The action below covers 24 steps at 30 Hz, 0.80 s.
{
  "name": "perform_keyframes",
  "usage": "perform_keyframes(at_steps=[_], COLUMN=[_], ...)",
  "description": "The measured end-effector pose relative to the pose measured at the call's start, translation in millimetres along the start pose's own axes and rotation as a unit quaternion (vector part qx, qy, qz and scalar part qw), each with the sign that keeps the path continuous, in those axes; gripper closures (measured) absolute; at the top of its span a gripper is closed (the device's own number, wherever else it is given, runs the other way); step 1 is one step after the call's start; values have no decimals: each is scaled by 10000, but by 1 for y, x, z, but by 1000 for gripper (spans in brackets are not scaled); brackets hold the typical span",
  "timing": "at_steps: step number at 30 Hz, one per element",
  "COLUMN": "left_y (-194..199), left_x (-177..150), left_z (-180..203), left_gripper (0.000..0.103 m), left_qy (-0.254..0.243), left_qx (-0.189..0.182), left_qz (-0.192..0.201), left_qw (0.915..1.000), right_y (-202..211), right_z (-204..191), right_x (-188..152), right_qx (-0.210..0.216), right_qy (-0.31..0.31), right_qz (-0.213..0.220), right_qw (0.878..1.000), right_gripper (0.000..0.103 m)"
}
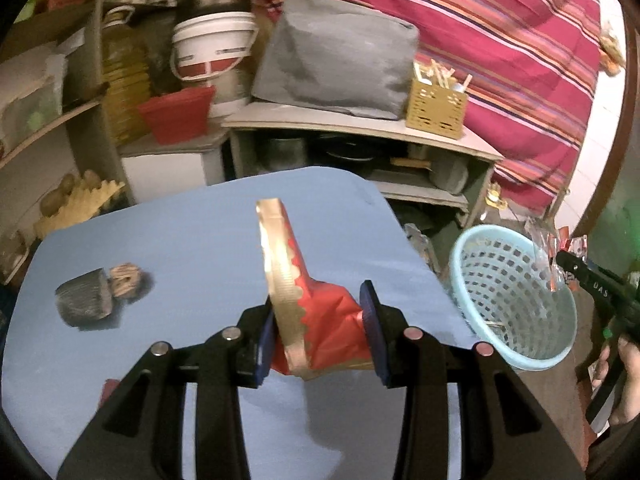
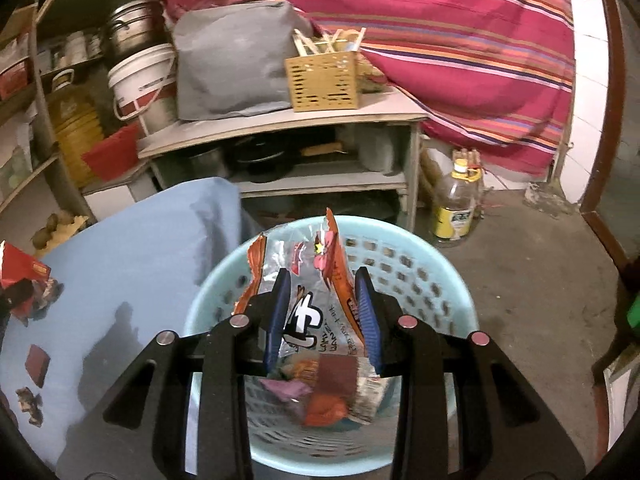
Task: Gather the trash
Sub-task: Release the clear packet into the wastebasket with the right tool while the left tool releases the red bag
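We can't read the blurred dark lump [image 1: 86, 300] at 9 o'clock on the blue table [image 1: 192, 248]. Right gripper [image 1: 560, 266] is cut off at 3 o'clock, fingertips buried in a clear wrapper [image 1: 544, 248]. Basket [image 2: 440, 280] contents blur together at 6 o'clock. Red pack [image 2: 20, 272] is clipped at 9 o'clock.

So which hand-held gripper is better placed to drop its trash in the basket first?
Right. The right hand-held gripper holds its snack wrapper directly over the basket. The left hand-held gripper holds a red pouch over the blue table, beside the basket.
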State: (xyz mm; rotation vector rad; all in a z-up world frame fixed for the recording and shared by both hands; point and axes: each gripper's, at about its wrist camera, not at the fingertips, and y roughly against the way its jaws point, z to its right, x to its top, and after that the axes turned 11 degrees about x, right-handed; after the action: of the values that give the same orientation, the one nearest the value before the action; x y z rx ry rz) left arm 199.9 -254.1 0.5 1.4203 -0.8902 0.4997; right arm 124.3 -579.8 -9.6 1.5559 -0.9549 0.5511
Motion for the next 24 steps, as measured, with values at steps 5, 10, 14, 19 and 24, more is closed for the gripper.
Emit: perform_keyframes(at_steps=[5,10,14,19,24], left_y=[-8,-11,-14,-18,-25], left_x=[2,6,11,16,21], left_z=[27,59,91,125,151], left_gripper=[64,64,64,64,64], left_qy=[-70,-183,-361,-566,-642], left_qx=[-221,-458,-649,-818,-970], left_qz=[-37,-16,-14,12,-17], left_qw=[9997,9988,9972,9950,9932], right_y=[5,4,3,-8,-11], right_z=[7,7,7,14,27], right_x=[-1,2,1,-1,-5], right_qx=[-66,-10,25,-7,-184], right_qy=[-19,-26,17,-8,-126], right_qz=[48,88,55,-182,-234], right_qw=[10000,10000,10000,9998,9995], right_gripper=[69,69,69,54,44])
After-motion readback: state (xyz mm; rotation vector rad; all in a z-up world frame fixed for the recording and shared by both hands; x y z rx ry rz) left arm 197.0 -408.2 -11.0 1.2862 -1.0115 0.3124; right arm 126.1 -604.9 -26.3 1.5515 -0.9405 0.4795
